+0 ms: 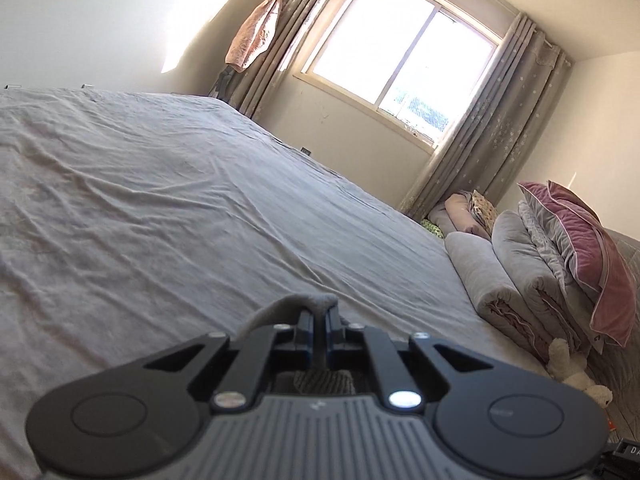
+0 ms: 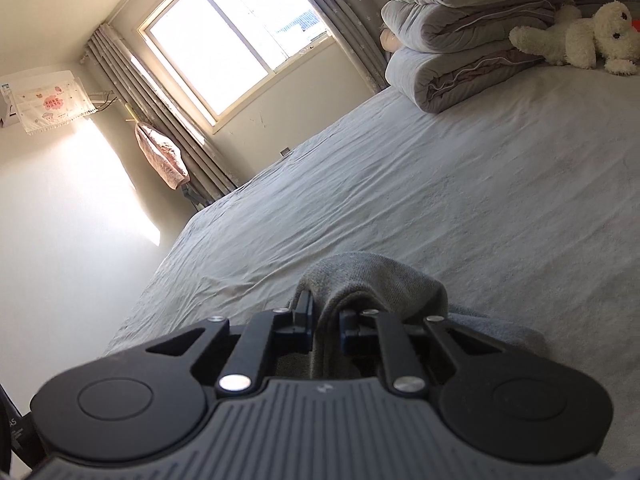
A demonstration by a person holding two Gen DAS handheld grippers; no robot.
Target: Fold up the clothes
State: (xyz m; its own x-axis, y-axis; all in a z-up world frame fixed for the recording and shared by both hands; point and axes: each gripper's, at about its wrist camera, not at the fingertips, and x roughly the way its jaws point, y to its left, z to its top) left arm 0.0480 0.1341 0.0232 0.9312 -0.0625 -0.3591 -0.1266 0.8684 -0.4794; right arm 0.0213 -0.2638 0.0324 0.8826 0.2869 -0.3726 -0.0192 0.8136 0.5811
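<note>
Two pinches are held on one grey garment (image 2: 372, 280) just above the bed sheet (image 1: 200, 200), by the left gripper (image 1: 319, 312) and right gripper (image 2: 324, 312); soft, light, limp cloth, judged best taken at its edges.

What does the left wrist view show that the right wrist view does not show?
Only the left wrist view: folded bedding on the floor under the window.
Only the right wrist view: a covered air conditioner on the wall.
Both: the bed sheet, window, folded quilts, white plush dog, and a gripper clamping grey garment.
</note>
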